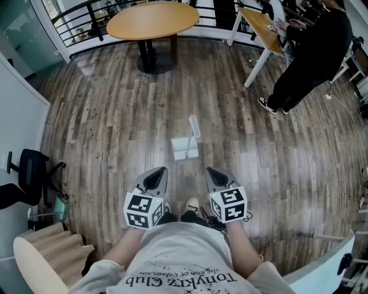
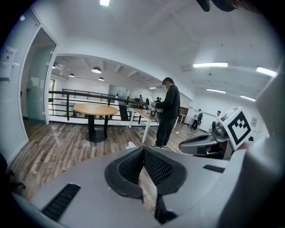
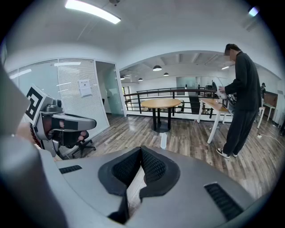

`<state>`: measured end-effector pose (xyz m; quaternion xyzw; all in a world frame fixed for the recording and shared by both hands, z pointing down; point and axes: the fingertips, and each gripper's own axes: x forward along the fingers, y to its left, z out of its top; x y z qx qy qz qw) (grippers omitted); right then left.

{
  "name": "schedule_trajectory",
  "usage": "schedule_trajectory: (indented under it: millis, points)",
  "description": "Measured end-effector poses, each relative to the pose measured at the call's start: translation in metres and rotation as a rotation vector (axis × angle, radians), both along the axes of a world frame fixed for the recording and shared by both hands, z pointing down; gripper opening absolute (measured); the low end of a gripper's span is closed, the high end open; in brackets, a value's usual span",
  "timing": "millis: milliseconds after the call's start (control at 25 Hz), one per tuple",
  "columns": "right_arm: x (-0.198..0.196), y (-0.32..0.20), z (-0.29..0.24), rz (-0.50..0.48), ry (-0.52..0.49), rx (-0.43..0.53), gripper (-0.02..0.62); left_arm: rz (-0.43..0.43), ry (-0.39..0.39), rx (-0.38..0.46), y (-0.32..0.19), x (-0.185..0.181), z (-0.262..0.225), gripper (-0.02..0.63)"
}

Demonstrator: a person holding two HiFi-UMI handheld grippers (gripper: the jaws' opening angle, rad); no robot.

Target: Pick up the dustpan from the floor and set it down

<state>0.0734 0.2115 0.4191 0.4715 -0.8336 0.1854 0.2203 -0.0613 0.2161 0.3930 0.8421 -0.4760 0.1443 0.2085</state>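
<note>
Dustpan (image 1: 186,149), pale, sits on the wood floor (image 1: 103,126) around mid-room, handle end toward the round table (image 1: 152,20) near the far railing. Left gripper (image 1: 156,175) and right gripper (image 1: 214,174) hang side by side just short of it, apart from it. Both claws are clenched with nothing between the pads.

I get bright, even light from ceiling strips (image 3: 92,11) overhead. Pale glare sheens the wood floor (image 1: 86,69) beside the round table (image 1: 152,20), with a soft shadow under that table. Both gripper views bulge and go black at the corners.
</note>
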Motion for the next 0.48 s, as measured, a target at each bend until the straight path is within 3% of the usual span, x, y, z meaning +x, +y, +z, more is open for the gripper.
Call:
schedule_trajectory:
  millis: [480]
  points:
    - [0.0003,-0.0024,0.0022,-0.002,-0.001,-0.005,0.025,0.004,-0.005,0.003,-0.0018,0.0000,-0.0002,0.023]
